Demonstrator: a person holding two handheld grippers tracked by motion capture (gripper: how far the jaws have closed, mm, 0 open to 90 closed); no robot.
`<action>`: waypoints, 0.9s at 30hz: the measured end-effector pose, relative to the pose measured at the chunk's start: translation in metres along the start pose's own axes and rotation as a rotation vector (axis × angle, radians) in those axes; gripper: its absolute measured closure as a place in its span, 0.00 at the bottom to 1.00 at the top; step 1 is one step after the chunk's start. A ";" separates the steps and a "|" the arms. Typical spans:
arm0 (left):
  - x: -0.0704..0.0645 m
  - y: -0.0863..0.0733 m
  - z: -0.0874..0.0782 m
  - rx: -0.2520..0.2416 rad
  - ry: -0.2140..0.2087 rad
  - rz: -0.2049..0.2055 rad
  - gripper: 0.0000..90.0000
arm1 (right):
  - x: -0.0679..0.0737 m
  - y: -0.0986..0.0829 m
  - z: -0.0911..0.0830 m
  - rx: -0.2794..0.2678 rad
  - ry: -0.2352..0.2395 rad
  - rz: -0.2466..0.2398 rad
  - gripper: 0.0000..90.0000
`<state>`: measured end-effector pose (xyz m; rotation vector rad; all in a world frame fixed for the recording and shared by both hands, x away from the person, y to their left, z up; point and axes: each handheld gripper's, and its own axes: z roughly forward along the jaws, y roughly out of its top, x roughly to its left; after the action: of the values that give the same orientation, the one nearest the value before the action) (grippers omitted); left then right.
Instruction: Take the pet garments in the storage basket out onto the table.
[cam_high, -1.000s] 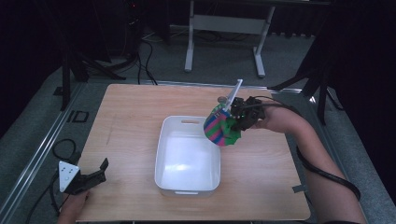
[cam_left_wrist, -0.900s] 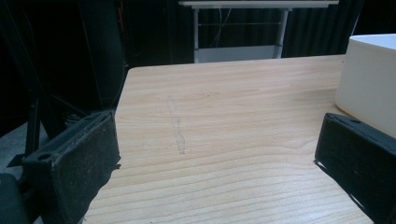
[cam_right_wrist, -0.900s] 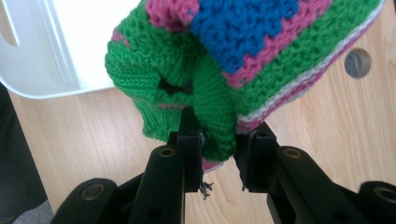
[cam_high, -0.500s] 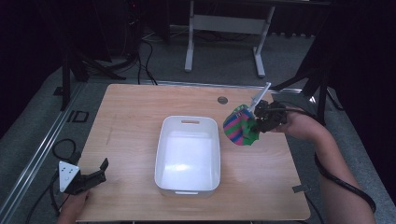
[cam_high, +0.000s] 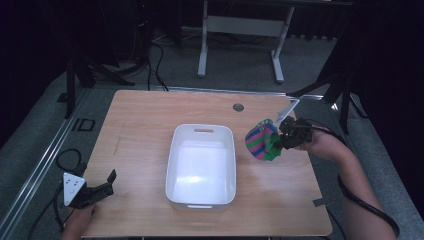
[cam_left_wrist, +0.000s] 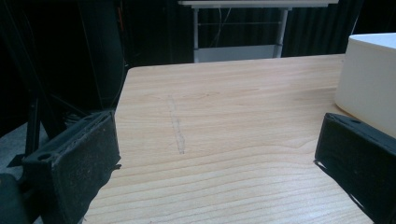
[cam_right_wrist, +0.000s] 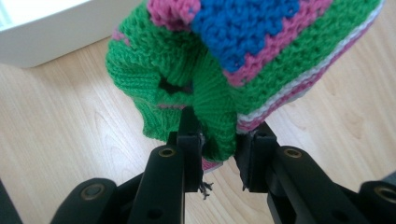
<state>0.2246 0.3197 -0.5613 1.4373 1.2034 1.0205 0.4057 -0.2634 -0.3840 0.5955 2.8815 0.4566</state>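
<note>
A knitted hat (cam_high: 262, 139) striped in green, pink and blue hangs just above the table, right of the white bin (cam_high: 201, 165). My right gripper (cam_high: 281, 139) is shut on its green ribbed edge (cam_right_wrist: 212, 126), with the knit pinched between the two black jaws. My left gripper (cam_high: 102, 187) rests at the table's front left corner. Its jaws stand wide apart (cam_left_wrist: 217, 154) over bare wood with nothing between them. The bin's white wall (cam_left_wrist: 371, 84) shows to its right.
The wooden table (cam_high: 140, 130) has a round cable hole (cam_high: 238, 107) at the back right. A white desk frame (cam_high: 240, 30) stands on the floor behind. Cables lie on the floor at left. A piece of tape (cam_high: 319, 202) sits near the front right edge.
My right gripper has carried the hat from over the bin's right rim out to the right and slightly lower. The left gripper has not moved.
</note>
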 end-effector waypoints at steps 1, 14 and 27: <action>0.000 0.000 0.000 -0.001 0.001 0.001 0.00 | 0.000 -0.002 0.003 -0.003 0.001 0.005 0.81; 0.000 0.000 0.000 0.003 -0.002 0.004 0.00 | 0.003 -0.024 0.056 -0.016 0.016 0.060 0.81; -0.001 0.000 0.000 0.006 0.000 0.006 0.00 | 0.010 -0.047 0.098 -0.048 0.040 0.134 0.81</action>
<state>0.2245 0.3191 -0.5616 1.4467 1.2031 1.0217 0.4009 -0.2748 -0.4931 0.7840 2.8702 0.5614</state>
